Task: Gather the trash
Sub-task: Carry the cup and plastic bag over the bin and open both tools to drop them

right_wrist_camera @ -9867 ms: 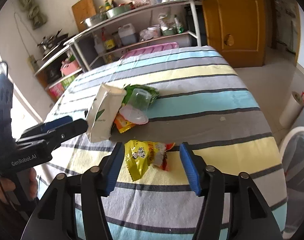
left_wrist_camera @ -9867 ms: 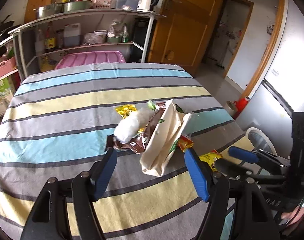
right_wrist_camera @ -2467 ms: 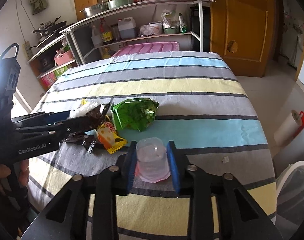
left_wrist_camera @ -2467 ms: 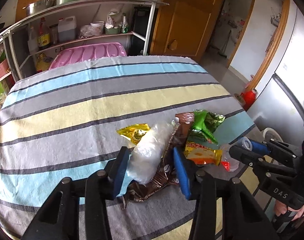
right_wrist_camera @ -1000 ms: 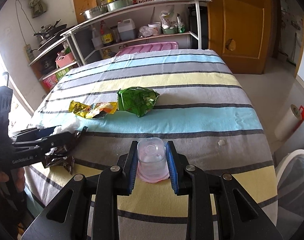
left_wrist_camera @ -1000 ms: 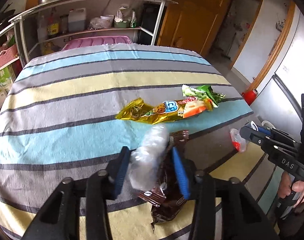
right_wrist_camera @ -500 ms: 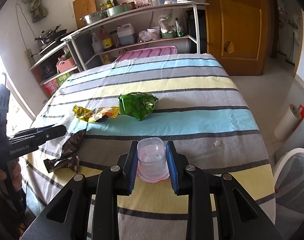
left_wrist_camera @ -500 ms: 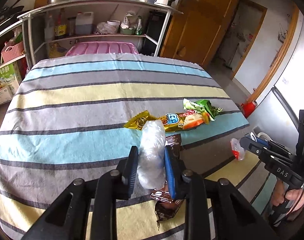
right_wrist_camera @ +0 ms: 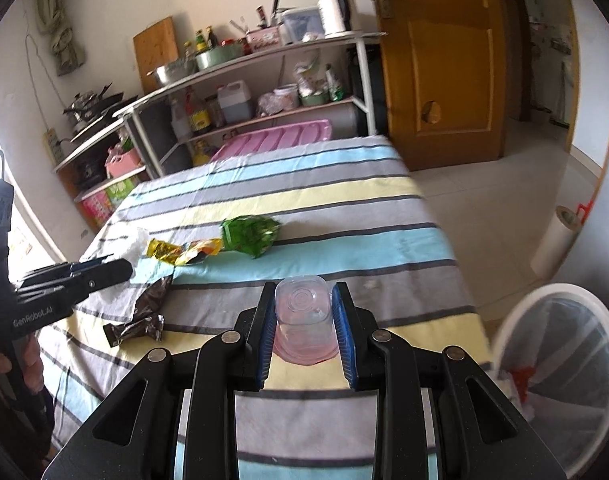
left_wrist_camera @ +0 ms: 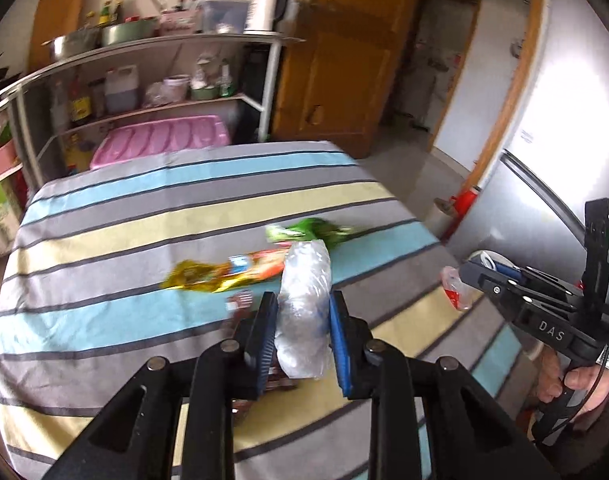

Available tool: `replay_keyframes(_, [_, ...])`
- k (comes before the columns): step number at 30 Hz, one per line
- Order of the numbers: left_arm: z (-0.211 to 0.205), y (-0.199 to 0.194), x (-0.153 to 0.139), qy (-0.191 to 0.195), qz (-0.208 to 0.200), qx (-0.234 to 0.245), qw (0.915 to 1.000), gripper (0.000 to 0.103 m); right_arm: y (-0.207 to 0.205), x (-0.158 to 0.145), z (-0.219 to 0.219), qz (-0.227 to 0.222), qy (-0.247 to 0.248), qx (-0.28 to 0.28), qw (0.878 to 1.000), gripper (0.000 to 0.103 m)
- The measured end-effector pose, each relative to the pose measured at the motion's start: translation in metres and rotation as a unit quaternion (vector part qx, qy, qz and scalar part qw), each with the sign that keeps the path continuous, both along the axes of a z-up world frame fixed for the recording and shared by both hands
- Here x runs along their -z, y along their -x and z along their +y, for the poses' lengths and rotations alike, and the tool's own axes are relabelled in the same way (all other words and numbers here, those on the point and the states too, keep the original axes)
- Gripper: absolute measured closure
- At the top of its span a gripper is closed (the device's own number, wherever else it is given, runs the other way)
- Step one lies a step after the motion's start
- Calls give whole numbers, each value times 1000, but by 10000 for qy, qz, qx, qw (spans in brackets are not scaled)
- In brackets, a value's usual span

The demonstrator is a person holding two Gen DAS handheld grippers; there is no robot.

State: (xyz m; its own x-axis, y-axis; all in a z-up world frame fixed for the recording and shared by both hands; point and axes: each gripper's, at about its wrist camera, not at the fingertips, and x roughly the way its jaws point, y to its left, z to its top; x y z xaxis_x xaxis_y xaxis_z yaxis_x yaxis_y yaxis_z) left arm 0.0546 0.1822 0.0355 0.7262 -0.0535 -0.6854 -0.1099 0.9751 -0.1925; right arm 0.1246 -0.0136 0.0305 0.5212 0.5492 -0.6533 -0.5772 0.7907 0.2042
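My left gripper [left_wrist_camera: 302, 314] is shut on a crumpled clear plastic bag [left_wrist_camera: 304, 312] and holds it above the striped table [left_wrist_camera: 104, 216]. My right gripper [right_wrist_camera: 303, 314] is shut on a clear plastic cup [right_wrist_camera: 302, 320] with a pink lid, near the table's right edge. A green wrapper [right_wrist_camera: 250, 236], a yellow-orange wrapper [right_wrist_camera: 184, 250] and a brown wrapper [right_wrist_camera: 144, 316] lie on the table. A white bin [right_wrist_camera: 560, 364] lined with a clear bag stands on the floor at the right. The left gripper also shows in the right wrist view [right_wrist_camera: 100, 270].
A metal shelf rack [right_wrist_camera: 264, 92] with bottles and pots stands behind the table, with a pink lid [right_wrist_camera: 272, 138] leaning there. A wooden door [right_wrist_camera: 436, 60] is at the back right. A paper roll [right_wrist_camera: 556, 236] stands on the floor.
Both grippers have swung to the right with their loads. The bin has come more fully into the right wrist view. The left gripper has lifted the plastic bag higher above the brown wrapper.
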Motion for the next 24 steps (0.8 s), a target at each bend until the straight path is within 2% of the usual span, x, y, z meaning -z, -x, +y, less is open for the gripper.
replay_keyframes(10, [-77, -27, -14, 59, -175, 849, 9962, 76, 5, -14, -72, -135, -43, 679, 9976, 74])
replay_keyframes(24, [-198, -70, -3, 48, 42, 2000, 9798, 76, 4, -9, -180, -63, 30, 1668, 9860, 74])
